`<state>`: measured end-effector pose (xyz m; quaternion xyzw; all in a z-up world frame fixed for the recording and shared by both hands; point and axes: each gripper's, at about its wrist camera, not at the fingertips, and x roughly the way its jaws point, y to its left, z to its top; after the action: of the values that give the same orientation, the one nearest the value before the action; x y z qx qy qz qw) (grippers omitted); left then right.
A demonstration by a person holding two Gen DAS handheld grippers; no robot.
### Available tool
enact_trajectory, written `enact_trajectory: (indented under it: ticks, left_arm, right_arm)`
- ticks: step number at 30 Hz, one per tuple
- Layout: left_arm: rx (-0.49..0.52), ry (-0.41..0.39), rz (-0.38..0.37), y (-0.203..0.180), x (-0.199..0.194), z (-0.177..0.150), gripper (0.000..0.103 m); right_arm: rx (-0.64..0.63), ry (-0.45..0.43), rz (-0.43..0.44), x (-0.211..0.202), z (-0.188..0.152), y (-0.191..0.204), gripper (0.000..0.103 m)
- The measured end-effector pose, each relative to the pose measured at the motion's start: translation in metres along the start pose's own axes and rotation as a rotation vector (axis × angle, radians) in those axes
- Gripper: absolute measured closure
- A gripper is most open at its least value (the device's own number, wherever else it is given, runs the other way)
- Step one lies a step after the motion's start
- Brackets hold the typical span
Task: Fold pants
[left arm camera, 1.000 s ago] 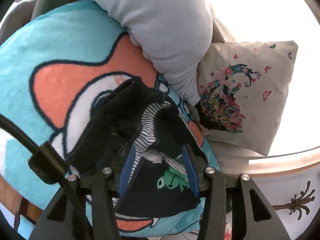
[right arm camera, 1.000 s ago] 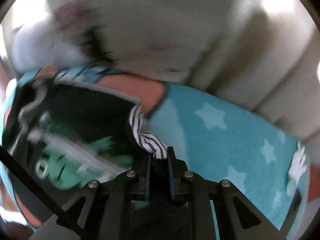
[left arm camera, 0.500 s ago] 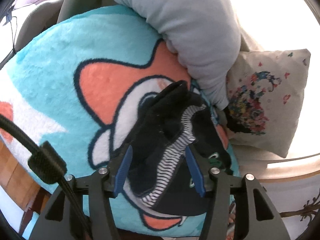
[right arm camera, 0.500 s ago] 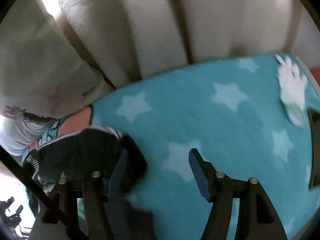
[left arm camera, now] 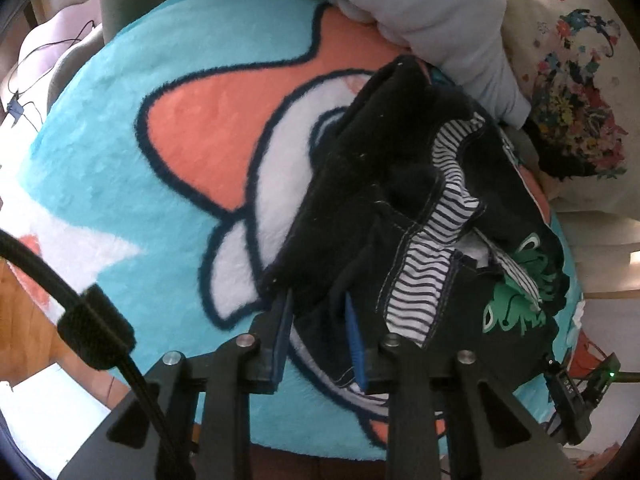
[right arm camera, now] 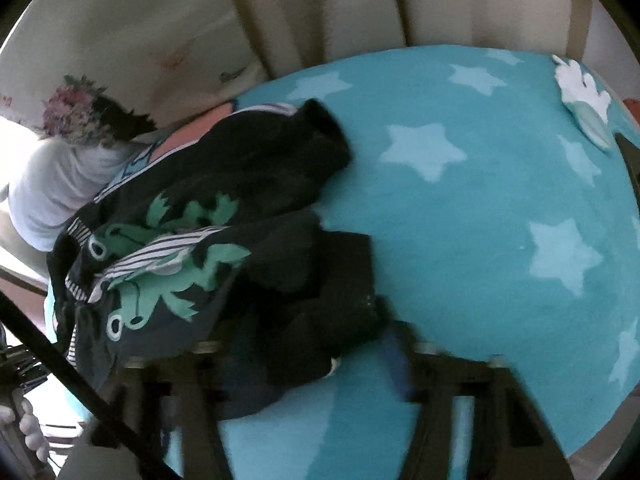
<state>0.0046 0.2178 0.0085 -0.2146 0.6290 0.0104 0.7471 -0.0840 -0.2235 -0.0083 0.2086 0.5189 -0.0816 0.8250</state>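
L tool (left arm camera: 320, 332) clamps pants (left arm camera: 400, 200); R tool (right arm camera: 320, 360) apart; no legible text.

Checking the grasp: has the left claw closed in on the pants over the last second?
Yes. The left claw has narrowed onto the dark pants, now pinching their near edge on the blanket.

Hardly any writing can be read in either view. The one candidate is a small black device (left arm camera: 570, 390) at the lower right edge of the left wrist view, beside a green indicator light, which carries pale characters that look like "SAS" or "5A5"; they are too small to settle. The pants' frog print, the floral cushion and the starred blanket bear pictures only.
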Motion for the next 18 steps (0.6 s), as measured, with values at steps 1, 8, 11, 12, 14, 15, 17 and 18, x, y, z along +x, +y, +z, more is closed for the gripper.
enact_trajectory:
  ticks: [1, 8, 11, 12, 14, 15, 17, 18]
  left_arm:
    - [-0.001, 0.003, -0.002, 0.001, -0.001, 0.000, 0.078]
    - [-0.030, 0.019, -0.057, 0.023, -0.008, 0.000, 0.075]
    - [-0.041, 0.009, -0.092, 0.029, -0.017, -0.002, 0.075]
    - [-0.034, -0.003, -0.097, 0.031, -0.022, -0.002, 0.074]
    - [-0.015, -0.033, -0.109, 0.033, -0.033, -0.003, 0.069]
    - [-0.003, -0.055, -0.119, 0.033, -0.041, -0.003, 0.068]
    - [0.018, -0.086, -0.124, 0.026, -0.049, -0.001, 0.062]
    - [0.034, -0.104, -0.123, 0.024, -0.055, 0.000, 0.061]
  right_arm:
    - [0.002, 0.003, -0.003, 0.000, 0.000, 0.002, 0.078]
    - [0.087, -0.019, -0.084, -0.009, 0.000, -0.013, 0.081]
    - [0.107, -0.033, -0.112, -0.017, -0.002, -0.014, 0.079]
    - [0.115, -0.044, -0.118, -0.021, -0.002, -0.013, 0.078]
    - [0.117, -0.079, -0.126, -0.031, -0.004, -0.006, 0.077]
    - [0.104, -0.103, -0.134, -0.036, -0.004, 0.002, 0.073]
    - [0.081, -0.133, -0.136, -0.044, -0.005, 0.014, 0.059]
    - [0.066, -0.145, -0.132, -0.046, -0.006, 0.021, 0.054]
